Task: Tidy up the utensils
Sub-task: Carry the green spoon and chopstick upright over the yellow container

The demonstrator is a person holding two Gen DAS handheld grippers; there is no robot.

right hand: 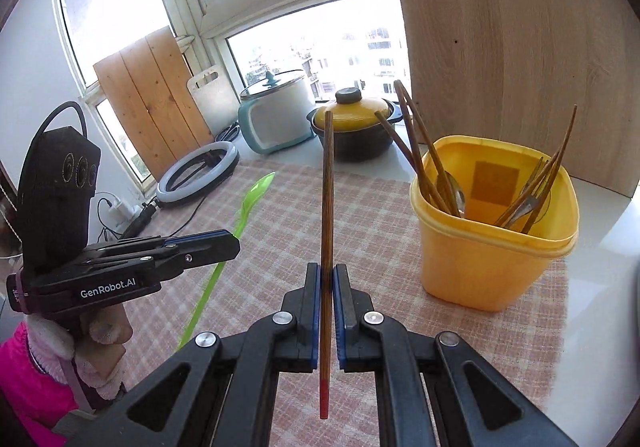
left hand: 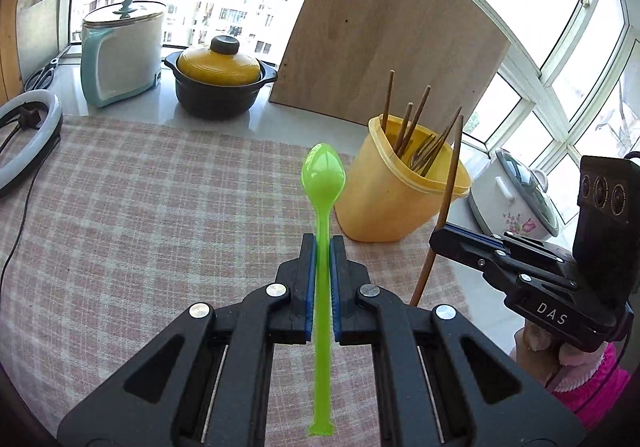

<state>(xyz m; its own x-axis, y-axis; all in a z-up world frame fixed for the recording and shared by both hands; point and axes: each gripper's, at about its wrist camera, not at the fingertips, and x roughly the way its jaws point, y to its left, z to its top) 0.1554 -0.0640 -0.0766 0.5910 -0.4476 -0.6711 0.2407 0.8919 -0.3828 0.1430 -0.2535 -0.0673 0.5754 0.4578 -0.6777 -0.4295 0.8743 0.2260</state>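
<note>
My left gripper [left hand: 322, 243] is shut on a green plastic spoon [left hand: 323, 175], bowl pointing forward, held above the checked cloth. The same spoon [right hand: 250, 203] and left gripper [right hand: 236, 245] show at the left of the right wrist view. My right gripper [right hand: 327, 271] is shut on a brown chopstick [right hand: 328, 187] with a red end near the camera. That chopstick [left hand: 444, 207] and right gripper [left hand: 438, 237] appear at the right of the left wrist view. A yellow tub [left hand: 400, 191], [right hand: 496, 239] ahead holds several chopsticks, forks and a spoon.
A checked cloth [left hand: 140, 199] covers the counter. Behind stand a yellow-lidded black pot [left hand: 220, 83], a teal and white cooker [left hand: 120, 55], a leaning wooden board [left hand: 380, 39] and a ring light [left hand: 28, 139]. A floral rice cooker [left hand: 516, 199] sits at the right.
</note>
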